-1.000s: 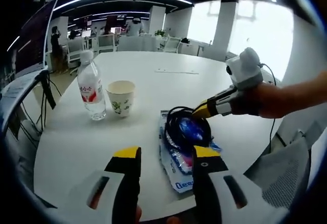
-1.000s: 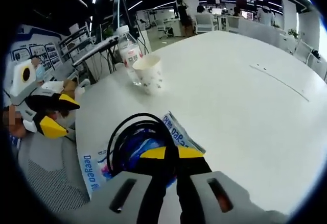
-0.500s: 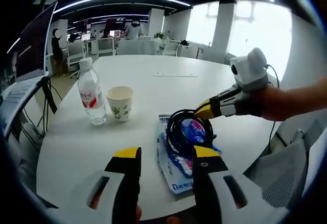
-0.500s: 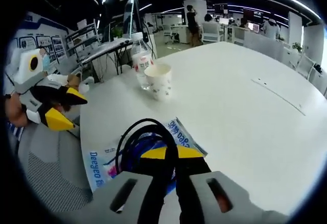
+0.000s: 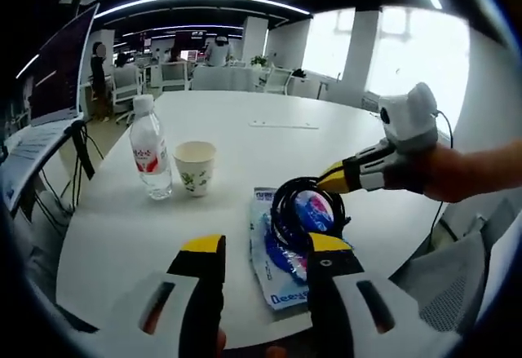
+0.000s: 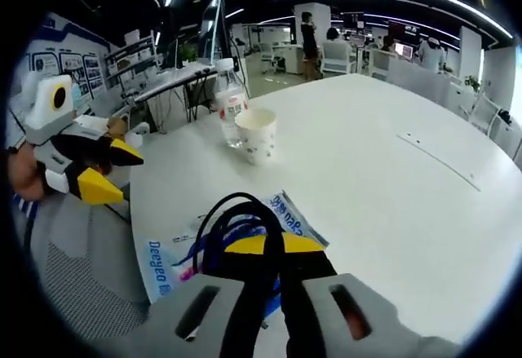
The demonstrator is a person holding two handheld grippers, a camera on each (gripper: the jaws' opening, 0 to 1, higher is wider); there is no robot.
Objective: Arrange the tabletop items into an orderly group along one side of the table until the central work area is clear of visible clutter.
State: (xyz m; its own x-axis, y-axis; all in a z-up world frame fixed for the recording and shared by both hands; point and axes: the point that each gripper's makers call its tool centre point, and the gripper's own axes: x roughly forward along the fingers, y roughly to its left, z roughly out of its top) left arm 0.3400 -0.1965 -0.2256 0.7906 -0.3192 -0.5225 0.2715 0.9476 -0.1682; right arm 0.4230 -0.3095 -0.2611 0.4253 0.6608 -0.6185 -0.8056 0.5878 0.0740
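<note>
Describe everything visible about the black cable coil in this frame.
The cable coil is a thin black cord wound into several loose round loops. It sits on top of a blue-and-white printed packet lying flat on the white table, to the right of the paper cup in the left gripper view. The right gripper has its yellow-tipped jaws shut on the coil's rim. The left gripper is open, short of it.
</note>
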